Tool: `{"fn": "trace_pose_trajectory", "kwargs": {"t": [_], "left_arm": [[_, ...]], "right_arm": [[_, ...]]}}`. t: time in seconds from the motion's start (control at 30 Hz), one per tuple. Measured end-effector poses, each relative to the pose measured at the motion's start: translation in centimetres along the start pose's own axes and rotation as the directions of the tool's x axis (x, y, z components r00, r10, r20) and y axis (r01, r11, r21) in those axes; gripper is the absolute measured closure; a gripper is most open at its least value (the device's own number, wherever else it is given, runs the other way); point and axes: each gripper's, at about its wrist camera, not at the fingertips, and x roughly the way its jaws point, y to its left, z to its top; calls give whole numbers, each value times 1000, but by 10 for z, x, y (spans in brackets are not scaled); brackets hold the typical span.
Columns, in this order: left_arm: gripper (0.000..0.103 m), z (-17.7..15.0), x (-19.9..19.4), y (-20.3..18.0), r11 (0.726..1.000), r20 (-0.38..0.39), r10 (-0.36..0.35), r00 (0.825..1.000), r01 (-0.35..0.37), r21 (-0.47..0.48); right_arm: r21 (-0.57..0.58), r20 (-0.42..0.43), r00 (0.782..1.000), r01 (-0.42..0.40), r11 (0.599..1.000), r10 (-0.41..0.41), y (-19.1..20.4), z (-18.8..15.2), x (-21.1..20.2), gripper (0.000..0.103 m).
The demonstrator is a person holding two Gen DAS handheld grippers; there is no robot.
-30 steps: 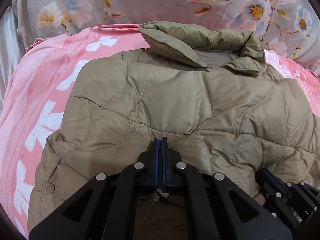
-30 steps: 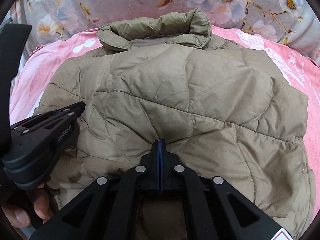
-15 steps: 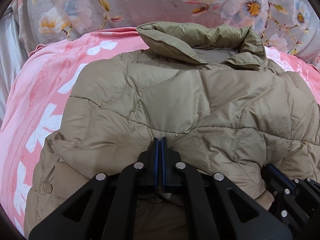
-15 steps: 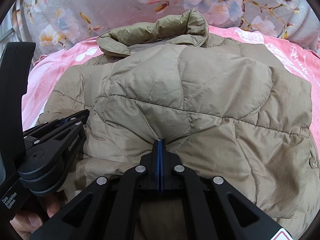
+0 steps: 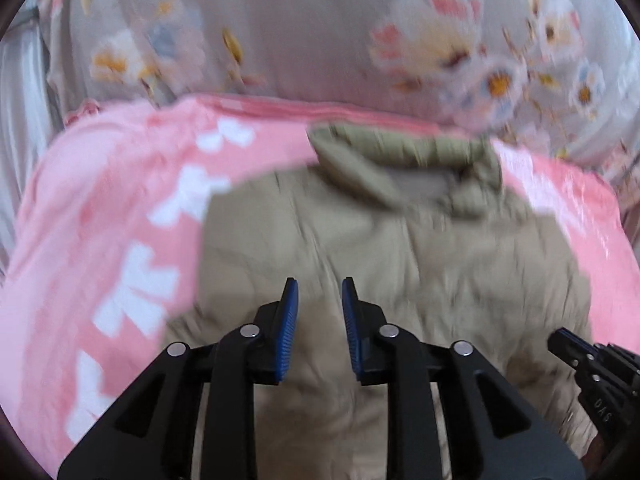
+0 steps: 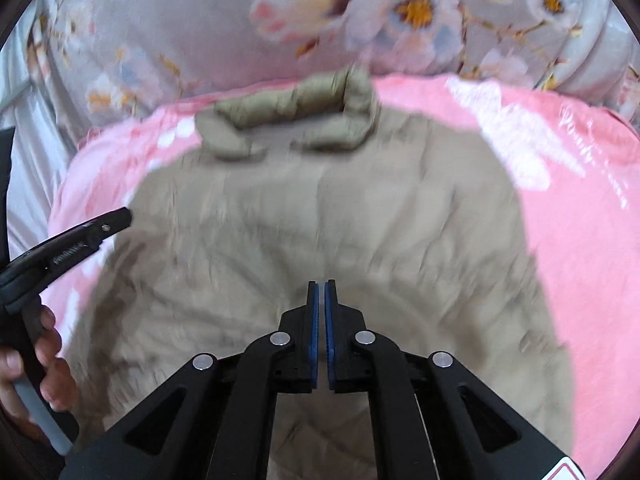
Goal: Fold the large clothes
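A khaki quilted jacket (image 5: 400, 248) lies folded on a pink blanket (image 5: 100, 220), collar (image 5: 400, 152) at the far end. It also shows in the right wrist view (image 6: 320, 220). My left gripper (image 5: 319, 292) is open and empty above the jacket's near part. My right gripper (image 6: 321, 292) has its pads almost together with a thin gap and nothing between them, above the jacket. The left gripper's fingers (image 6: 108, 224) show at the left edge of the right wrist view. The right gripper (image 5: 568, 340) shows at the lower right of the left wrist view. Both views are motion-blurred.
A grey floral quilt (image 5: 320, 32) lies bunched behind the pink blanket, also in the right wrist view (image 6: 360, 12). The pink blanket (image 6: 580, 200) spreads to both sides of the jacket. A hand (image 6: 48, 344) holds the left gripper's handle.
Both grippers have let go of the jacket's edge and pulled back and up. The left gripper's jaws have opened wide; the right's have parted slightly. The jacket now lies flat.
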Motion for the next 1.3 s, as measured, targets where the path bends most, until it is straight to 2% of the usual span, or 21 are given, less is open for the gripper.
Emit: {"fn": "trace_pose_trajectory", "kwargs": {"t": [0.1,0.2,0.27,0.37,0.5,0.67,0.93,1.2,1.3], "left_arm": [[81,46,4,2,999,23,-16,1000,17,-31],[81,80,20,-5,1000,36,10,999,-9,-24],[81,98,40,-10,999,17,-2,1000,3,-43],[81,109,69,-15,997,-36,-1,999,-2,-75],[82,101,108,-25,997,-102,58,993,-64,-53],[83,79,142,-25,995,-164,77,984,-86,-51],[83,54,158,-31,991,-159,130,979,-131,6],[83,46,169,-41,983,-157,180,971,-171,68],[82,47,171,-40,983,-161,178,971,-167,77]], "right_arm": [[23,24,999,-23,999,22,-3,34,6,100],[12,39,999,-3,1000,2,1,67,24,100],[24,46,999,-5,1000,4,2,87,42,100],[31,48,999,-2,1000,0,1,100,61,100],[7,28,999,26,1000,-26,5,105,95,100],[-3,-29,998,64,998,-64,-1,96,130,100],[6,-77,995,71,997,-70,-11,74,153,103],[21,-106,993,48,999,-46,-19,67,160,103],[23,-117,993,33,999,-30,-24,66,158,103]]}}
